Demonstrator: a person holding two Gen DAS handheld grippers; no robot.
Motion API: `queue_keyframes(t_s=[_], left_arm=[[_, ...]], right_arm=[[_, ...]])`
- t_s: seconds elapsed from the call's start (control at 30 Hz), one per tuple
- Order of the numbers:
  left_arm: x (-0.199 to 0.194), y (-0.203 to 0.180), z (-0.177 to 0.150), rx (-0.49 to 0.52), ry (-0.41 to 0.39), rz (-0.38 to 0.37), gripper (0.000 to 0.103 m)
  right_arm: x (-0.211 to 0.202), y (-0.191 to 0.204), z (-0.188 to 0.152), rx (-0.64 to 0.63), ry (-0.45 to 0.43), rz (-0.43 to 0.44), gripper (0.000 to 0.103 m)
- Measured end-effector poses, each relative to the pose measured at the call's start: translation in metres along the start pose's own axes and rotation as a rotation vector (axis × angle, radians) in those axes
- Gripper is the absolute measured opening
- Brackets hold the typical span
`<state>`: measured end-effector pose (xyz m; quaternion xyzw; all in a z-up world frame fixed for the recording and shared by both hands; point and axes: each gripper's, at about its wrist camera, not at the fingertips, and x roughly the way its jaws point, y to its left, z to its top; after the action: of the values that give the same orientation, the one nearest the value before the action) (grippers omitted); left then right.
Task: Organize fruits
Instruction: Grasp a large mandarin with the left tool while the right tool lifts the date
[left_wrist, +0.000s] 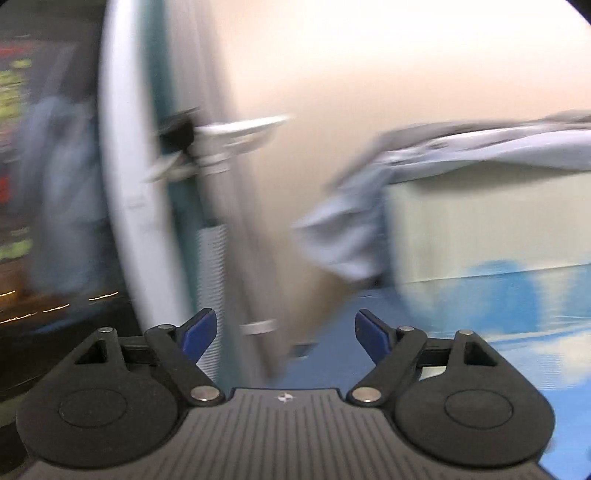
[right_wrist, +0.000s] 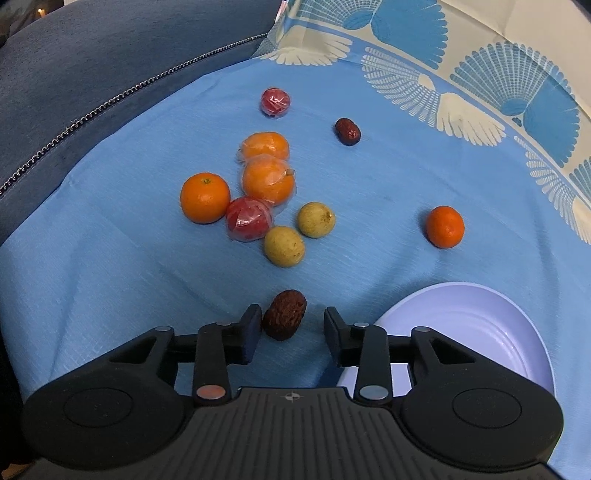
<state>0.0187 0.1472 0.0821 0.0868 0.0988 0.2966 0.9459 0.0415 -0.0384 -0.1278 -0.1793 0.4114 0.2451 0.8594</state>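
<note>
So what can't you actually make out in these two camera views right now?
- Left wrist view: all motion-blurred; the pale draped cloth and metal fitting can't be identified. No fruit is visible past the open left gripper.
- Right wrist view: the lilac plate is partly hidden behind the right gripper.
- Whether the left finger touches the near date is unclear.
- Wrapped red fruit: type unclear under plastic.

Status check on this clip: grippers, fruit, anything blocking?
Right gripper open, straddling the near date, not closed. Left gripper open, empty, view blurred, away from the fruit. Bowl empty at right. Nothing blocking.
</note>
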Motion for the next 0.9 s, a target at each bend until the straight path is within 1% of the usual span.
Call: queue_keyframes(t_s=[0.03,0.07,0.1,0.13,0.17,0.2,0.23,0.27,0.33,0.43,0.47,0.5,0.53,0.57,0.67,0.73,0.77,0.9], left_arm=[[0.001,-0.012,-0.002,0.002,0.032,-0.085,0.087],[0.003,-0.026,-0.007,-0.005,0.096,-0.195,0.087],[0.006,-0.038,-0.013,-0.013,0.154,-0.274,0.087],[0.011,-0.049,-0.021,-0.024,0.221,-0.349,0.082],[0.015,-0.058,-0.034,-0.03,0.295,-0.425,0.066],[0.022,-0.066,-0.049,-0.043,0.378,-0.485,0.052],[0.03,-0.072,-0.061,-0.041,0.475,-0.52,0.024],[0.037,-0.078,-0.066,-0.031,0.54,-0.545,0.016],[0.042,-0.082,-0.073,-0.029,0.584,-0.573,0.016],[0.065,-0.094,-0.086,0.003,0.76,-0.634,0.016],[0.07,-0.096,-0.087,0.013,0.783,-0.63,0.017],[0.077,-0.098,-0.086,0.02,0.794,-0.617,0.019],[0.081,-0.097,-0.088,0.013,0.816,-0.616,0.022],[0.085,-0.096,-0.093,-0.005,0.849,-0.623,0.025],[0.092,-0.093,-0.1,-0.043,0.953,-0.65,0.036],[0.097,-0.095,-0.105,-0.03,1.001,-0.647,0.036],[0.098,-0.099,-0.108,-0.008,1.019,-0.643,0.036],[0.098,-0.11,-0.117,0.035,1.041,-0.648,0.036]], right_arm=[[0.0,0.0,0.0,-0.002,-0.003,-0.006,0.045],[-0.001,0.001,0.001,-0.005,-0.007,-0.012,0.046],[-0.002,0.001,0.001,-0.007,-0.011,-0.015,0.046],[-0.003,0.0,0.002,-0.009,-0.016,-0.016,0.047],[-0.004,0.0,0.001,-0.01,-0.019,-0.015,0.048],[-0.004,-0.001,0.001,-0.009,-0.018,-0.015,0.049],[-0.004,-0.002,0.001,-0.008,-0.014,-0.014,0.05],[-0.003,-0.002,0.0,-0.012,-0.008,-0.008,0.05],[-0.003,0.0,-0.001,-0.027,0.0,-0.001,0.05],[-0.003,0.002,-0.003,-0.051,-0.003,-0.005,0.049],[-0.003,0.002,-0.003,-0.054,-0.001,-0.003,0.048],[-0.003,0.002,-0.003,-0.055,0.001,0.003,0.039],[-0.003,0.003,-0.003,-0.051,0.003,0.017,0.025],[-0.003,0.003,-0.003,-0.049,0.005,0.031,0.023],[-0.007,0.003,-0.003,-0.058,-0.009,0.033,0.023],[-0.009,-0.003,-0.002,-0.013,-0.016,0.057,0.023],[-0.01,-0.007,0.0,0.009,-0.022,0.065,0.023],[-0.013,-0.016,0.002,0.075,-0.042,0.084,0.023]])
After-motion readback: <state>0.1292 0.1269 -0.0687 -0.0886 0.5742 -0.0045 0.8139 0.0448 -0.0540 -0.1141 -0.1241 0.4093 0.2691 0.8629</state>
